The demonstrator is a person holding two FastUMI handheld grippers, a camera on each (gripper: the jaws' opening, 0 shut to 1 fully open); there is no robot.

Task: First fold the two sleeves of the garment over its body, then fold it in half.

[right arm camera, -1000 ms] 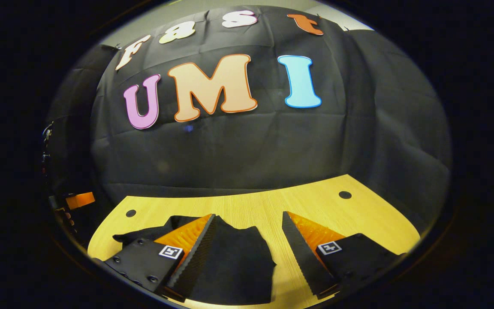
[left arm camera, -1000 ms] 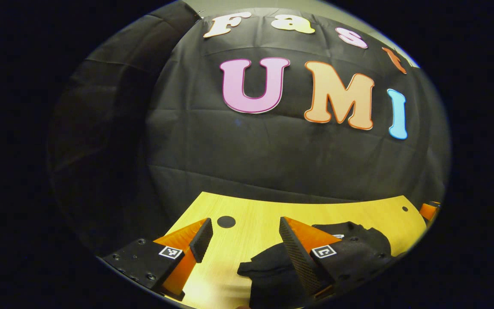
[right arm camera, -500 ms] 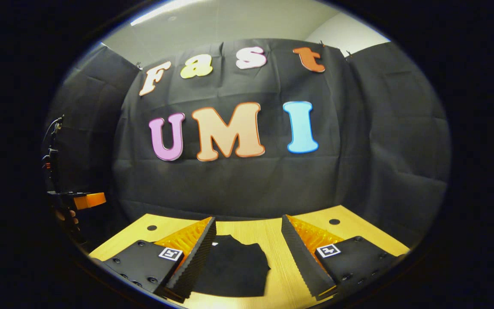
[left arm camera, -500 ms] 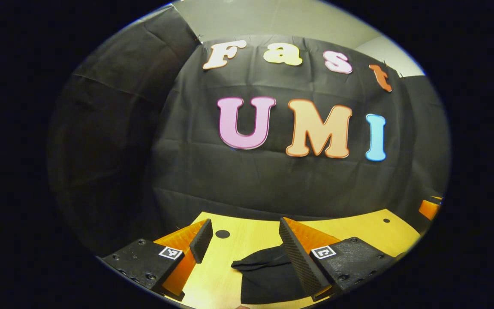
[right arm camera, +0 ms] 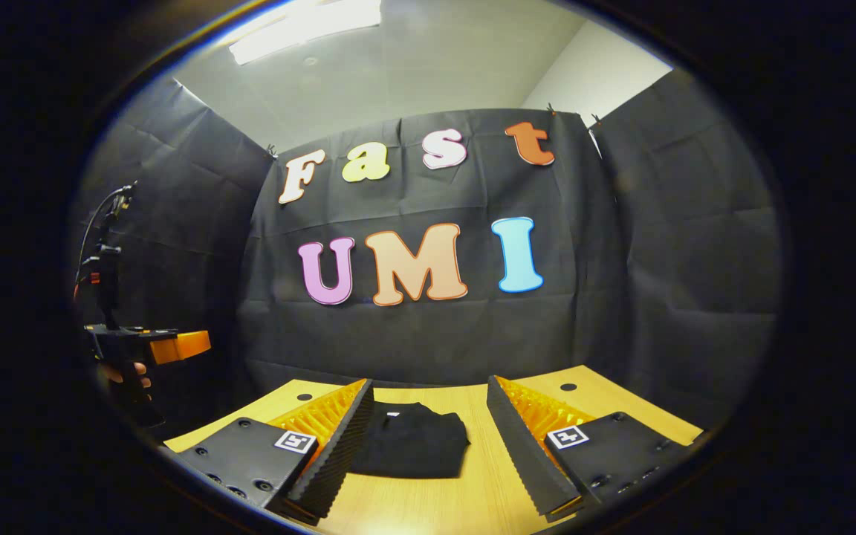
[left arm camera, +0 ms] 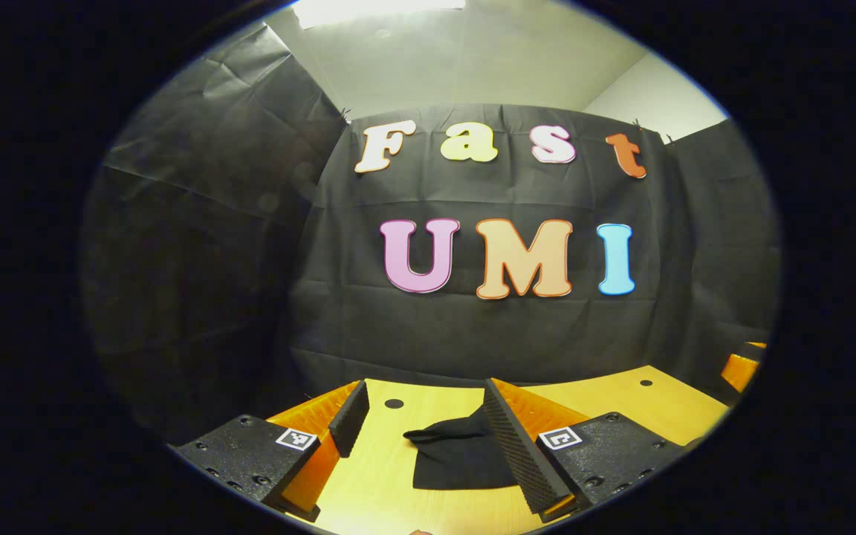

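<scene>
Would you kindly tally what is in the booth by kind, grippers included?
Garment: 1
Table: 1
Grippers, left and right: 2
Total: 4

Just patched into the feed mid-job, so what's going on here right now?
A person holds a hand-held gripper in each hand over a wooden table. The black garment lies on it as a compact folded bundle, touched by neither gripper. The left hand-held gripper and the right hand-held gripper are both open and raised above the table, holding nothing. The folding looks done, though how the sleeves lie inside the bundle cannot be seen.
</scene>
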